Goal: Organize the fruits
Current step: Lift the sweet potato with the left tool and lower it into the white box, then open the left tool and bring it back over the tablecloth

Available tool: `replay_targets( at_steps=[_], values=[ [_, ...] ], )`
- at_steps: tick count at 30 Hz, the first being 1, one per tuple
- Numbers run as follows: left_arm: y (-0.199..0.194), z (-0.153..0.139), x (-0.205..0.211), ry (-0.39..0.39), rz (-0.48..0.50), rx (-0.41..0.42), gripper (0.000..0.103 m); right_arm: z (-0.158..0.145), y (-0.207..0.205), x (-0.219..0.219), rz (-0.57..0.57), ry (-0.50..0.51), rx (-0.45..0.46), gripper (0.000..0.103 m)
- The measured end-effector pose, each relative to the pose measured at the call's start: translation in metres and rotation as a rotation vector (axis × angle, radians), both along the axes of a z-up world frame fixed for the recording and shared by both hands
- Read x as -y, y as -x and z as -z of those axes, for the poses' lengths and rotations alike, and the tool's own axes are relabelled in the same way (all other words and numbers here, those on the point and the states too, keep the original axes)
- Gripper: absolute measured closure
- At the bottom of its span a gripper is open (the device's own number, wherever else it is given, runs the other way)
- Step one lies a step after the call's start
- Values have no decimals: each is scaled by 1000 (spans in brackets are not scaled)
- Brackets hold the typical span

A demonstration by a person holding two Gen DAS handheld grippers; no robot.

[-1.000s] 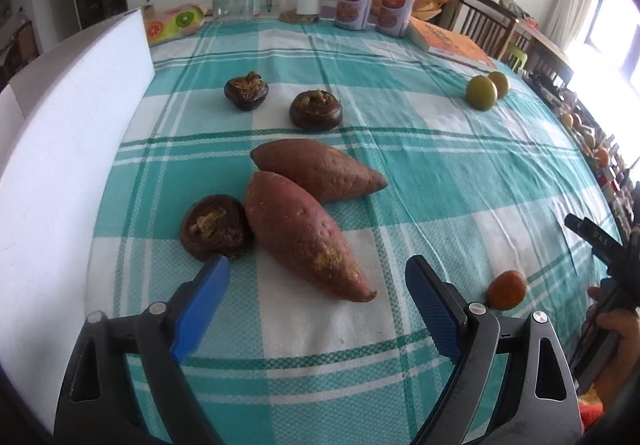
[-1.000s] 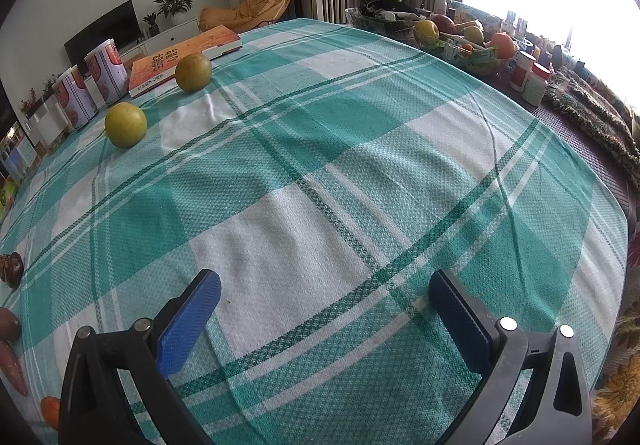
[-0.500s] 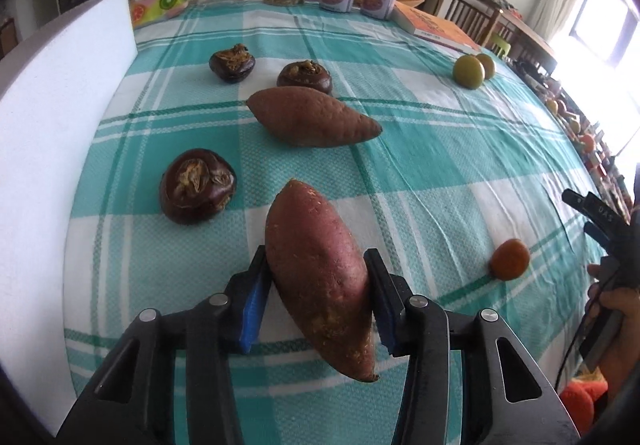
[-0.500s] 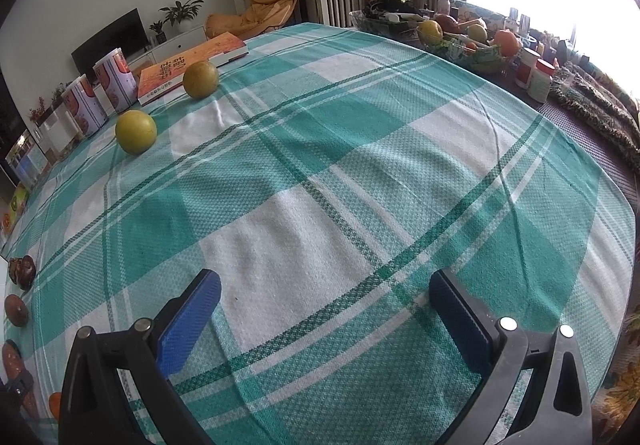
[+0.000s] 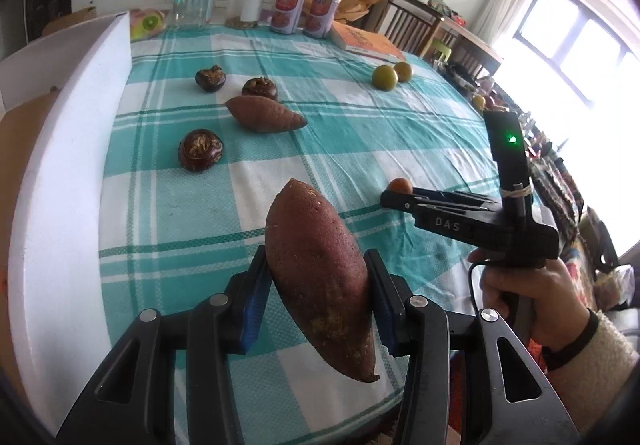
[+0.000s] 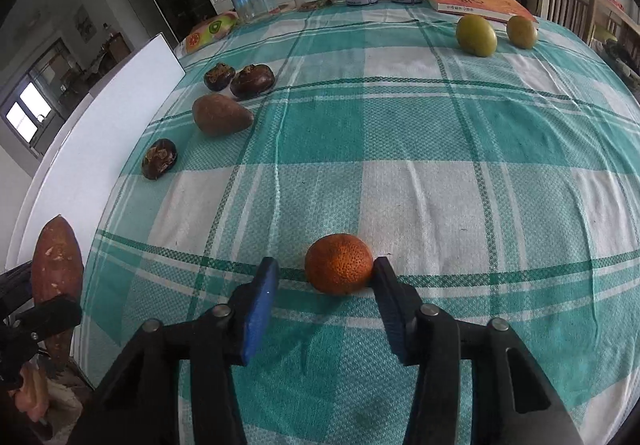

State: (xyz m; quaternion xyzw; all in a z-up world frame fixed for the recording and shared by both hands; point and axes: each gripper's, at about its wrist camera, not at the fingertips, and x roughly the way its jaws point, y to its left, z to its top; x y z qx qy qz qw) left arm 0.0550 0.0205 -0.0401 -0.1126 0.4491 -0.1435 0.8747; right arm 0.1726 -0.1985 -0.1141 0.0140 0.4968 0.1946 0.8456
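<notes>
While it is clamped between the blue pads of the left hand-held gripper (image 5: 316,305), the sweet potato (image 5: 320,277) hangs tilted above the checked surface (image 5: 360,133), clear of the cloth. A second sweet potato (image 5: 264,115) lies farther off among three dark water chestnuts (image 5: 200,150). The right hand-held gripper (image 6: 324,289) stands apart around a small orange fruit (image 6: 339,263), its right pad touching the peel, the left pad short of it. Two green fruits (image 6: 477,35) sit near an orange book (image 6: 472,1) at the far edge.
</notes>
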Motion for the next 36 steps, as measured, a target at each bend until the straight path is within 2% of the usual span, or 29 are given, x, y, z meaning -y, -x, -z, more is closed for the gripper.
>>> replay_targets(
  at_steps=[2,5,8,11,15,19,21,22,23,24,25,26,29,30,33,36],
  values=[
    [12,-16,-20,68,-8,-6,56,-8,3,1,17,-42,-12,73],
    [32,-46,-59,145,-47,16,55,-45,20,-16,-34,-118,20,73],
    [43,-64,-107,132,-153,45,55,-92,45,-60,-155,-242,15,73],
    [46,-55,-159,71,-315,29,55,-119,72,-125,-315,-323,1,72],
    [55,-25,-210,-8,-478,-45,55,-121,103,-209,-485,-340,-50,72],
    [66,-10,-227,-75,-535,-73,55,-101,124,-268,-570,-308,-94,72],
    [67,-5,-230,-103,-558,-90,54,-96,130,-285,-592,-284,-86,71],
    [67,-3,-231,-125,-574,-96,52,-95,133,-289,-597,-272,-75,65],
    [67,-4,-233,-142,-590,-90,44,-96,133,-289,-596,-269,-68,58],
    [67,-7,-233,-154,-605,-77,30,-98,134,-285,-590,-280,-51,46],
    [67,-10,-233,-165,-620,-56,24,-101,132,-275,-576,-295,-25,39],
    [68,-14,-232,-173,-632,-35,21,-104,130,-264,-554,-298,1,38],
    [63,-22,-226,-168,-620,9,21,-108,113,-212,-439,-313,70,37],
    [61,-26,-223,-154,-611,26,21,-106,107,-187,-380,-325,93,34],
    [54,-39,-198,-112,-551,88,21,-88,89,-105,-93,-291,187,16],
    [48,-54,-158,-80,-430,147,21,-47,69,-36,174,-225,154,16]
  ],
)
